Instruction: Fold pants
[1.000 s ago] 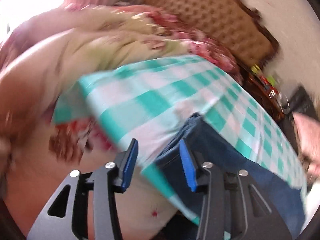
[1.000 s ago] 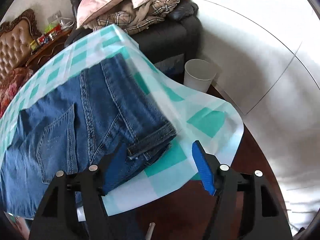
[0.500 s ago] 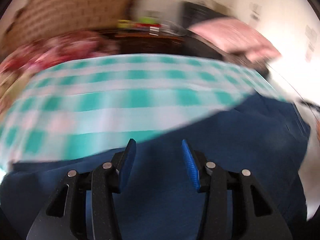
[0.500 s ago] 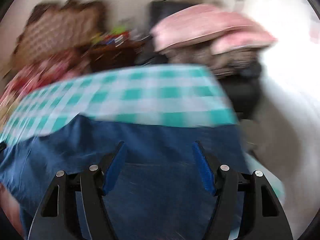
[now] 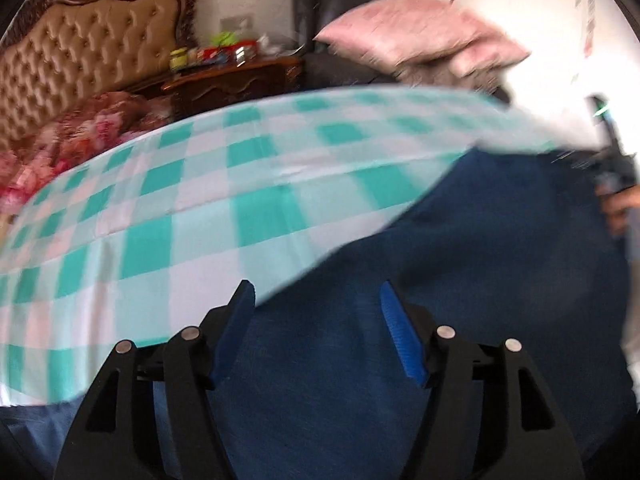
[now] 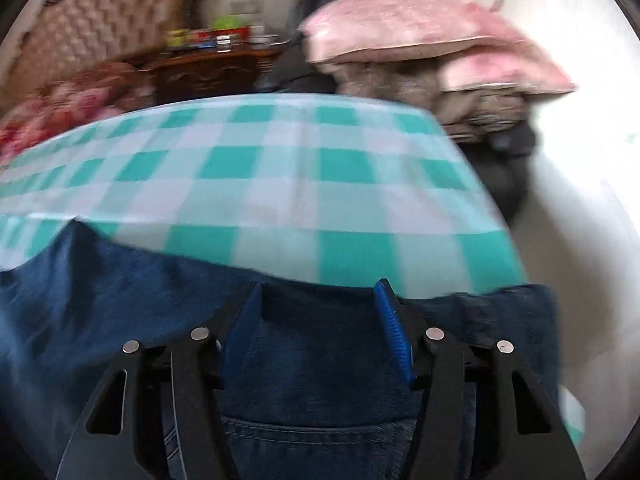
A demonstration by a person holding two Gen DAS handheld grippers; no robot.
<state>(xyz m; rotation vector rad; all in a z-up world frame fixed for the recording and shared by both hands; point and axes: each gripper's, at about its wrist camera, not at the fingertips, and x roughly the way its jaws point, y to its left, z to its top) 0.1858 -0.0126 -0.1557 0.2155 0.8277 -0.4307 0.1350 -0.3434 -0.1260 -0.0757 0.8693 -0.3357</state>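
Blue denim pants (image 5: 460, 280) lie on a table with a teal-and-white checked cloth (image 5: 200, 184). My left gripper (image 5: 316, 300) is open, low over the near edge of the pants, with denim showing between its blue pads. In the right wrist view the pants (image 6: 120, 312) fill the lower frame, a stitched seam near the bottom. My right gripper (image 6: 318, 300) is open over the denim at its far edge, next to the checked cloth (image 6: 280, 184). The other hand and gripper show at the far right of the left wrist view (image 5: 612, 184).
Behind the table are a tufted headboard (image 5: 92, 52), a floral bedspread (image 5: 80, 128), a dark wooden nightstand (image 5: 236, 76) with small items, and a dark chair piled with pink pillows (image 6: 420, 36) and clothes. The white floor lies to the right.
Both grippers have swung from the table's ends to face across it toward the headboard, and now hover low over the jeans. Both stay open.
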